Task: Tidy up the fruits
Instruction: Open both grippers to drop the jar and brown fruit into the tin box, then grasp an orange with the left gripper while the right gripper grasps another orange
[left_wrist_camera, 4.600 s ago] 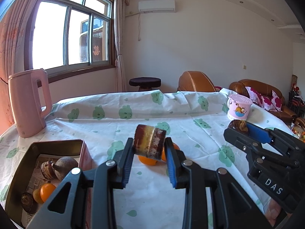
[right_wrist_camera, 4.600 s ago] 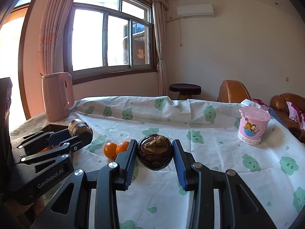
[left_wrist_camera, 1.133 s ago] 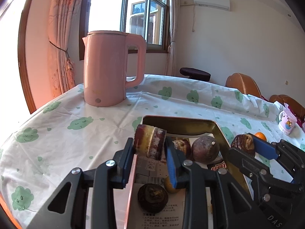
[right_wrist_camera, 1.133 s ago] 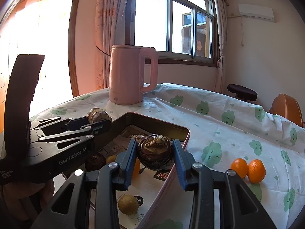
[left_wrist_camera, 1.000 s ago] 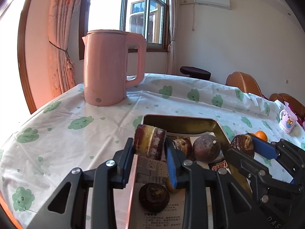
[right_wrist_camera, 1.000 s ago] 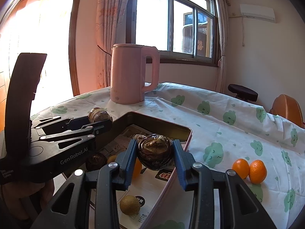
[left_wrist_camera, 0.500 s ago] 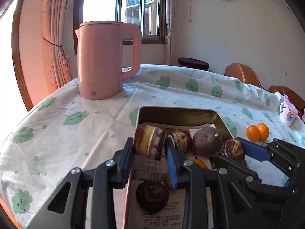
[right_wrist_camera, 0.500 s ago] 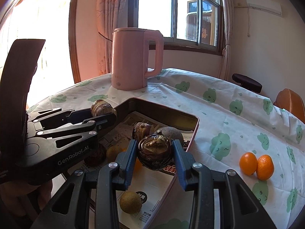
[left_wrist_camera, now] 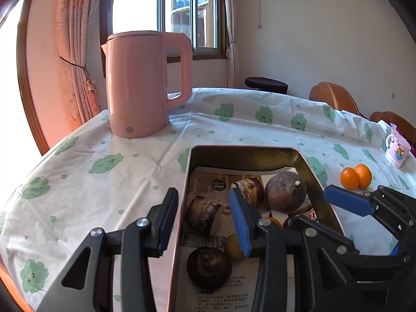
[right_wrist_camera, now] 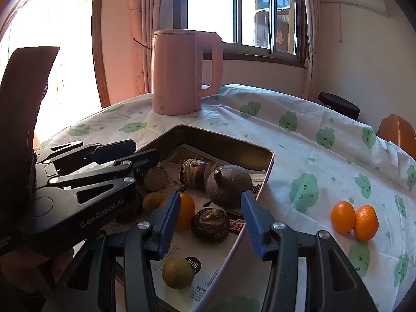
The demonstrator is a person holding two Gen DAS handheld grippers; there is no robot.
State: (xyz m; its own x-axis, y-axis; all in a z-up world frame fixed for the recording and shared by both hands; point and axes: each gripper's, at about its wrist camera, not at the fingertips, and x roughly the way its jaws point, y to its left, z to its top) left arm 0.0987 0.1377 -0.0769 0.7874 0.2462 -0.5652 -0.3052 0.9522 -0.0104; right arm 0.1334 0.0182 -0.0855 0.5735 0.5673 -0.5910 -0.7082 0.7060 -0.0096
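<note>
A metal tin [left_wrist_camera: 244, 153] [right_wrist_camera: 228, 150] lined with printed paper holds several fruits. My left gripper [left_wrist_camera: 205, 221] is open and empty over the tin's left wall, with the cut brown piece [left_wrist_camera: 204, 214] [right_wrist_camera: 155, 179] lying in the tin just below it. My right gripper [right_wrist_camera: 210, 221] is open and empty above the dark round fruit [right_wrist_camera: 210, 225], which lies in the tin; it also shows in the left wrist view [left_wrist_camera: 384, 208]. A large brown fruit [left_wrist_camera: 285, 195] [right_wrist_camera: 228, 186] and an orange [right_wrist_camera: 182, 210] lie in the tin. Two oranges [left_wrist_camera: 355, 176] [right_wrist_camera: 354, 218] sit on the tablecloth outside.
A pink kettle [left_wrist_camera: 145, 83] [right_wrist_camera: 186, 71] stands behind the tin. A pink cup [left_wrist_camera: 397, 150] stands at the far right of the table. The table edge curves away at the left. Chairs and a stool [left_wrist_camera: 266, 85] stand beyond the table.
Both grippers have opened. The cut brown piece has dropped from the left gripper into the tin, and the dark round fruit from the right gripper into the tin.
</note>
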